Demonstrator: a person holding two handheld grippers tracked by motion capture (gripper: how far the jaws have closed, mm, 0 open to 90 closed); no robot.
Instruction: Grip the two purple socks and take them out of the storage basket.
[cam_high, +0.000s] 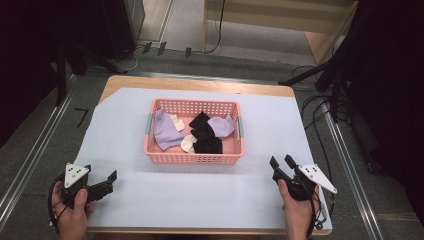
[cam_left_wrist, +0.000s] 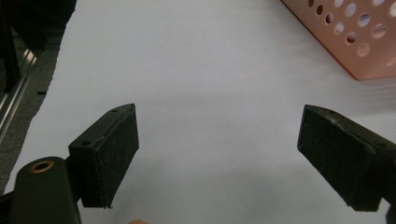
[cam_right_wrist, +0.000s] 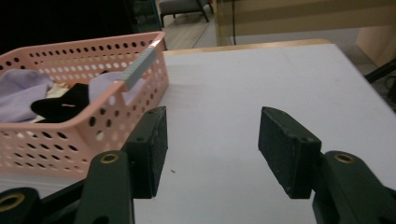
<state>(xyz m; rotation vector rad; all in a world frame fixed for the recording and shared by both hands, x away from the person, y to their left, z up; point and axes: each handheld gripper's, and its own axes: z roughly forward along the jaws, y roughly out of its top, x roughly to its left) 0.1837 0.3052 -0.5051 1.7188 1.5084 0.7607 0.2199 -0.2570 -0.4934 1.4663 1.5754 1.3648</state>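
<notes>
A pink perforated basket (cam_high: 152, 131) stands mid-table on the white sheet and holds lavender socks (cam_high: 167, 131), black socks (cam_high: 206, 140) and cream socks (cam_high: 188, 144). My left gripper (cam_high: 100, 175) rests at the near left corner in a hand, its jaws wide open with bare sheet between them (cam_left_wrist: 217, 140). At the near right, my right gripper (cam_high: 281, 161) is held in the other hand, open and empty (cam_right_wrist: 212, 140). The basket (cam_right_wrist: 93, 116) lies just left of it in the right gripper view, and its corner (cam_left_wrist: 364, 46) shows in the left gripper view.
The white sheet (cam_high: 200, 190) covers a wooden table (cam_high: 200, 82). Dark stands and cables (cam_high: 320, 105) surround the table on the grey floor. Metal rails (cam_high: 30, 155) run along both sides.
</notes>
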